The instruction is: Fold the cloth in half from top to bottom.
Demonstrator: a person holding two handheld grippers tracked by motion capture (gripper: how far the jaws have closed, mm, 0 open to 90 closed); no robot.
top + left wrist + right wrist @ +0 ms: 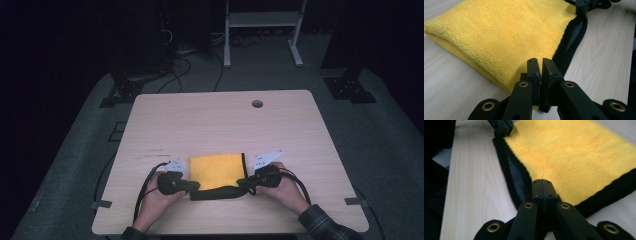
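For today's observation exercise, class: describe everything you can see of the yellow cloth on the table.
The yellow cloth is a plush, fleecy towel with a black edging, folded into a rough square with a dark grey underside peeking out along the near edge. It lies flat on the pale wooden table, close to the person's side. The left gripper is shut on its near left corner, and the right gripper is shut on its near right corner, at the black border. Nothing else touches it.
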